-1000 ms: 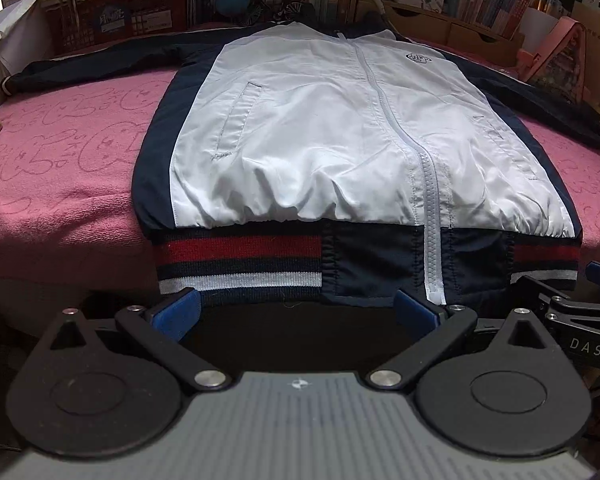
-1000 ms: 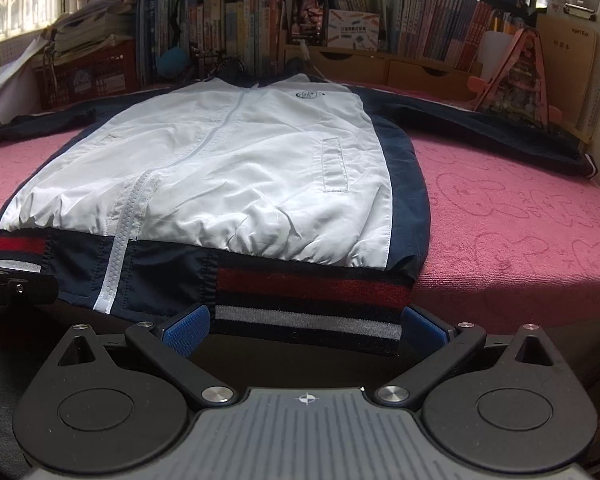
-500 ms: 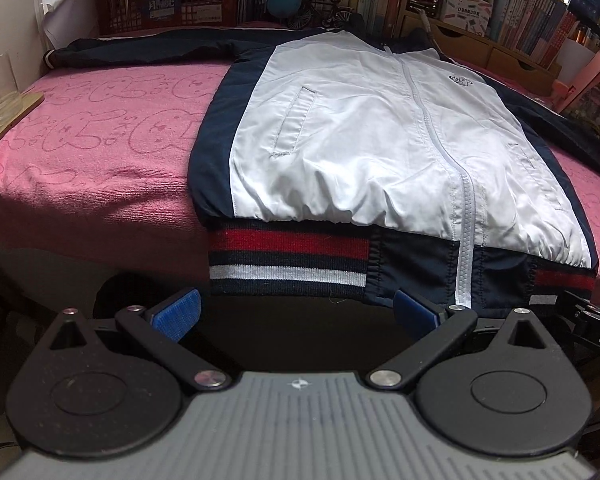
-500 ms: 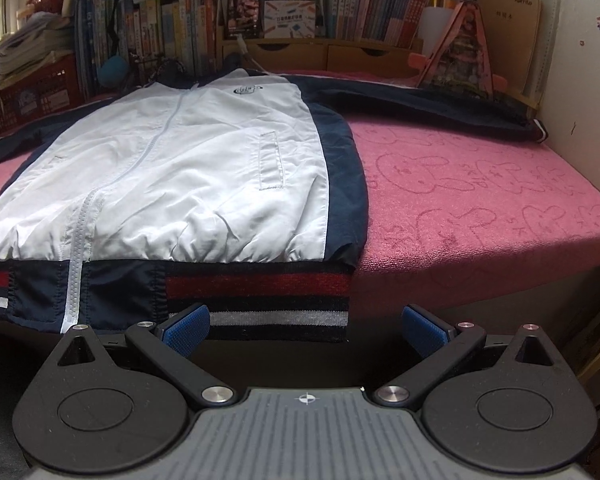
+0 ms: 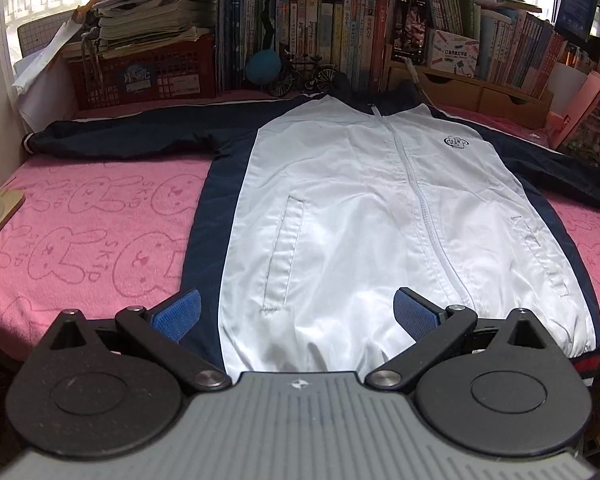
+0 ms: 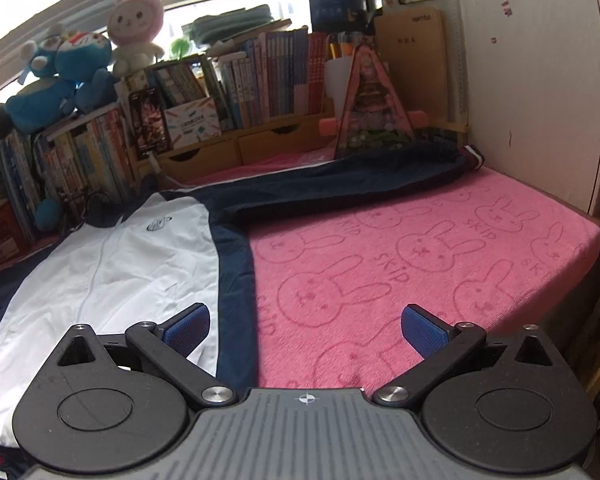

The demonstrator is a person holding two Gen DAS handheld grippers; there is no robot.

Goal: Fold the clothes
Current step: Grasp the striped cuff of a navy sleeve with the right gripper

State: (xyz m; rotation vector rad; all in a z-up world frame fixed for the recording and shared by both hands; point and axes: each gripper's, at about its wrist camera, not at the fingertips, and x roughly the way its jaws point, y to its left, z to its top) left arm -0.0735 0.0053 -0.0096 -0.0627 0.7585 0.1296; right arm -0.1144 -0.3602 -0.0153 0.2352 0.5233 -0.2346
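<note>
Both your jaws stand wide, holding nothing; the jacket [image 5: 360,220] runs lengthwise up-frame, its right sleeve [image 6: 340,188] crossing mid-frame above your right gripper [image 6: 304,330].

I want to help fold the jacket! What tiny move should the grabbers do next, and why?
Probably reach the right gripper toward the navy sleeve stretched out over the pink towel and pinch it. The jacket lies flat and zipped, both sleeves spread wide, and both grippers are open and empty, so folding a sleeve inward looks like the natural start.
</note>
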